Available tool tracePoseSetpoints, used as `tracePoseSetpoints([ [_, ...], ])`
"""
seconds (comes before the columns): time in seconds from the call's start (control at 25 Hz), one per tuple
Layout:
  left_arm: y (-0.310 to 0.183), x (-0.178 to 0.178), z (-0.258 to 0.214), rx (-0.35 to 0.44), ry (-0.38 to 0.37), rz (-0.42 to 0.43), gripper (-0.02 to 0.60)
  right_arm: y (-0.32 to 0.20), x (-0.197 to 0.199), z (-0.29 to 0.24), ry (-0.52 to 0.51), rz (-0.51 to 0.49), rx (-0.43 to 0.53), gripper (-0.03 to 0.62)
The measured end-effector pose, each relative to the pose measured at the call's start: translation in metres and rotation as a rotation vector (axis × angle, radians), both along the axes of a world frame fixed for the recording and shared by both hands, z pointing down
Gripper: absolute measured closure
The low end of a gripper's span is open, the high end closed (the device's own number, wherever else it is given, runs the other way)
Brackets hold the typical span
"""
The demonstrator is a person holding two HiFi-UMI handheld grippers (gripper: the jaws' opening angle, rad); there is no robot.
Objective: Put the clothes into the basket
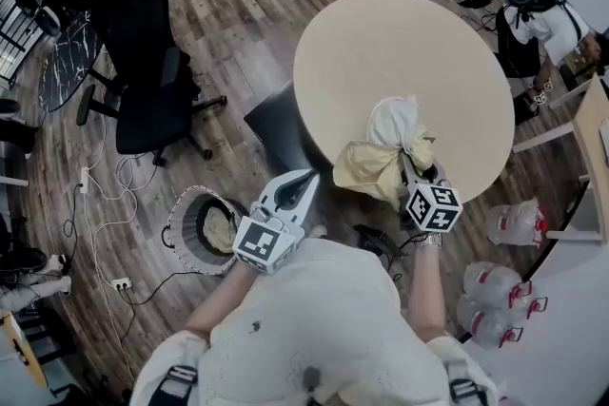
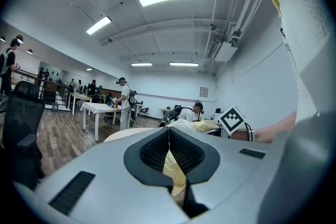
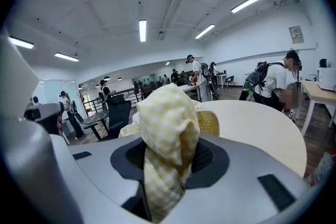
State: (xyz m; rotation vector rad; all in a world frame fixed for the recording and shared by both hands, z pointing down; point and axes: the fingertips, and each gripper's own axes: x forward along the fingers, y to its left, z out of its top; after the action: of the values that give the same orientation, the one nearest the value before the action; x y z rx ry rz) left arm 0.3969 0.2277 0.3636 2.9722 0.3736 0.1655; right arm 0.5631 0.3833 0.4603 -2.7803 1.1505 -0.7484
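the basket (image 1: pixel 183 212) lies lower left of the yellow garment (image 1: pixel 379 164), clamped in the right gripper (image 1: pixel 409 170), a fold pinched by the nearer left gripper (image 1: pixel 304 183).

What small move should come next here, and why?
Probably swing the right gripper, shut on the bunched yellow checked cloth, left toward the round floor basket: the cloth hangs over the round beige table, and the basket sits off to the left.

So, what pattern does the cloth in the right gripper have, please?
The cloth has pale yellow-and-white checks, clearest in the right gripper view.
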Motion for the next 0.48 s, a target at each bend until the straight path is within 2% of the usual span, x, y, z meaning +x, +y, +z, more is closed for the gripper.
tracePoseSetpoints([
  [0.48, 0.017, -0.019, -0.011, 0.011, 0.030, -0.008, 0.561, 0.019, -0.020, -0.056, 0.103, 0.004, 0.050, 0.439],
])
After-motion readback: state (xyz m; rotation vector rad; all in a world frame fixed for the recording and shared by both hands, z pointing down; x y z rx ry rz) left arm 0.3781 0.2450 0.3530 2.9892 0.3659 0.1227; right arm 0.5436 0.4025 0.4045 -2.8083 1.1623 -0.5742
